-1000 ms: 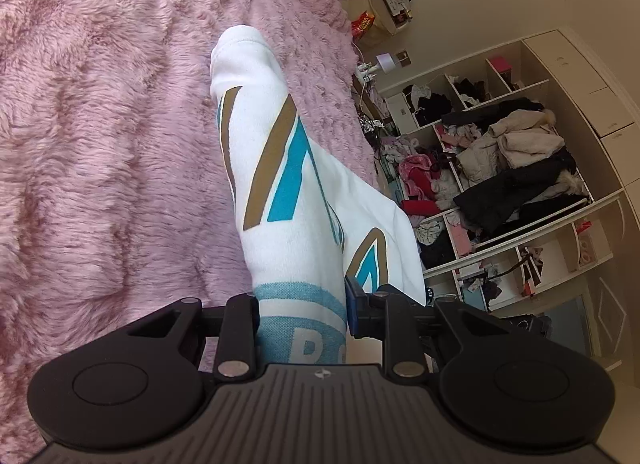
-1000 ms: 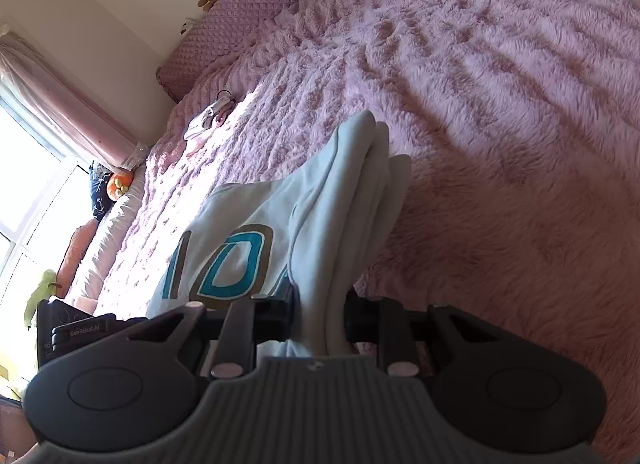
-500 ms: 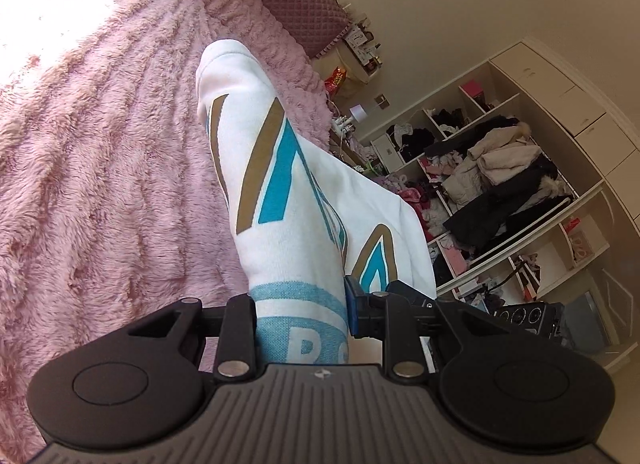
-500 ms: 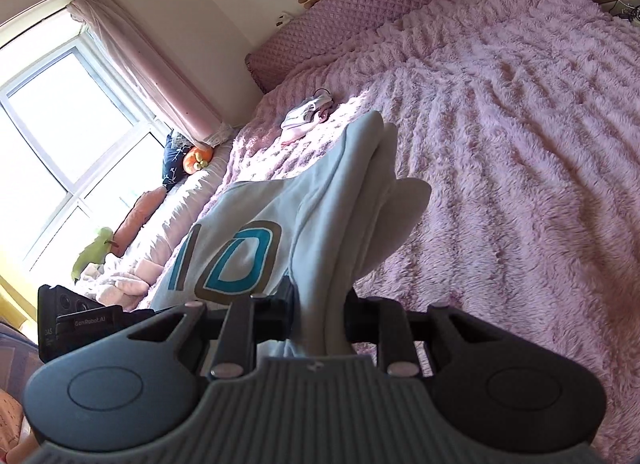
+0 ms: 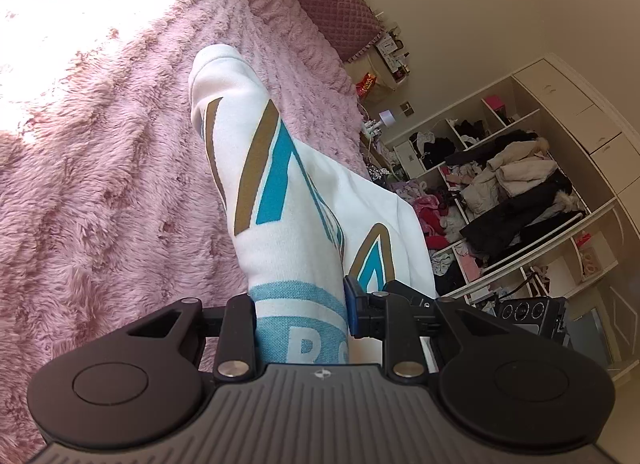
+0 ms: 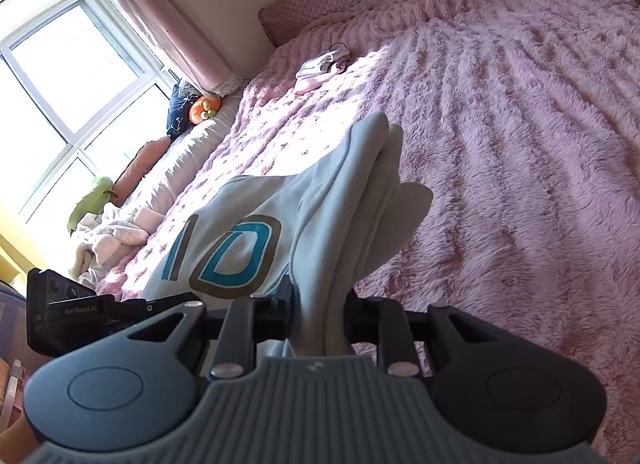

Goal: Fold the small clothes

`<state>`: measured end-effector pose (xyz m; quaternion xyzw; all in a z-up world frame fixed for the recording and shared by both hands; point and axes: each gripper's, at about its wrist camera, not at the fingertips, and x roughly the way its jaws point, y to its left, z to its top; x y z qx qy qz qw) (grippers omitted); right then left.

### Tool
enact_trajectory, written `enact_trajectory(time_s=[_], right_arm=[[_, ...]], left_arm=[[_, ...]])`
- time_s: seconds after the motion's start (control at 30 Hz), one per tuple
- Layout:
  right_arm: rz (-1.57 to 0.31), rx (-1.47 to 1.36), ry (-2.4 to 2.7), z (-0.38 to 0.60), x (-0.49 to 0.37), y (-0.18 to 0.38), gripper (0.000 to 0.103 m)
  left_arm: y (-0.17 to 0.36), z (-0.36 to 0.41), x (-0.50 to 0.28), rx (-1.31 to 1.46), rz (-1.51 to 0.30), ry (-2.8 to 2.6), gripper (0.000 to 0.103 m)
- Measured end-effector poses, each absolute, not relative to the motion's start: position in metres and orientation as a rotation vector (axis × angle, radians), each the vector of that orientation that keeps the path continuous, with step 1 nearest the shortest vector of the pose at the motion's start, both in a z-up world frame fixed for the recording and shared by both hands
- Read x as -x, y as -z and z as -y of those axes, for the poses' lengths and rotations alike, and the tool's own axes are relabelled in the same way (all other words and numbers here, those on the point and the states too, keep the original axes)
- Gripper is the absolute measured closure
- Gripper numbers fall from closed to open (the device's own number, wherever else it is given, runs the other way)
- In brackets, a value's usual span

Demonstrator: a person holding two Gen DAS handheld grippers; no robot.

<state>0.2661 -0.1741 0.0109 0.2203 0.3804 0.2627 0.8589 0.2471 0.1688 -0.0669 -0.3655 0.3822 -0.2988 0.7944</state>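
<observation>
Setting: while both views are bent by the fisheye, a pink plush bedspread (image 6: 520, 143) is seen under and beyond both grippers
Garment: a small white sweatshirt (image 5: 280, 191) with teal and brown lettering is held off the bed, stretched between the two grippers
Left gripper (image 5: 300, 320): narrowly parted and clamped on a bunched edge of the sweatshirt, at a pale blue printed band
Right gripper (image 6: 318, 316): closed to a narrow gap on several stacked layers of the same cloth, which stand up ahead of the jaws
Key relation: the garment is extended forward from each gripper, away from the person, and its free part is hung toward the bedspread; the long axis is run from one gripper to the other, so neither hand is nearer
Other gripper: a dark body is seen at the left edge of the right wrist view, probably the left gripper, though little of it is shown
Next move, judged: a level lowering onto the bedspread would be needed, both corners being kept even
Elsewhere: a small folded pile (image 6: 322, 67) is lain far up the bed; open shelves of clothes (image 5: 500, 183) are seen to the side
</observation>
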Motion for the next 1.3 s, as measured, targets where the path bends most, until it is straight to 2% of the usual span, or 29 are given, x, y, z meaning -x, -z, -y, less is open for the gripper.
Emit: enact_trajectory(time_s=[0.37, 0.53, 0.6, 0.63, 0.67, 0.73, 0.83, 0.97, 1.1, 1.2, 1.3], right_arm=[[-0.936, -0.471, -0.510, 0.156, -0.315, 0.104, 0.084], [-0.968, -0.489, -0.509, 0.158, -0.333, 0.137, 0.082], [-0.975, -0.493, -0.515, 0.162, -0.336, 0.141, 0.072], [-0.978, -0.495, -0.511, 0.164, -0.336, 0.142, 0.060], [-0.979, -0.503, -0.507, 0.169, -0.334, 0.142, 0.054], [-0.985, -0.565, -0.530, 0.182, -0.327, 0.141, 0.054], [-1.038, -0.661, -0.611, 0.206, -0.306, 0.144, 0.044], [-1.090, -0.691, -0.661, 0.226, -0.267, 0.151, 0.041], [-1.115, -0.704, -0.660, 0.228, -0.240, 0.164, 0.041], [-1.105, -0.731, -0.656, 0.228, -0.235, 0.168, 0.042], [-1.105, -0.712, -0.674, 0.225, -0.231, 0.165, 0.057]], left_arm=[[0.178, -0.186, -0.275, 0.860, -0.909, 0.579, 0.075], [0.210, -0.199, -0.279, 0.914, -0.932, 0.568, 0.073], [0.218, -0.205, -0.280, 0.955, -0.947, 0.586, 0.072], [0.221, -0.208, -0.281, 0.980, -0.957, 0.600, 0.072], [0.224, -0.213, -0.281, 1.003, -0.966, 0.616, 0.071], [0.219, -0.223, -0.280, 0.986, -0.972, 0.620, 0.066], [0.207, -0.238, -0.275, 0.912, -0.935, 0.611, 0.065], [0.207, -0.242, -0.281, 0.915, -0.953, 0.601, 0.065], [0.212, -0.237, -0.295, 0.936, -0.946, 0.590, 0.059], [0.220, -0.234, -0.305, 0.995, -0.941, 0.566, 0.059], [0.223, -0.234, -0.317, 1.039, -0.918, 0.548, 0.059]])
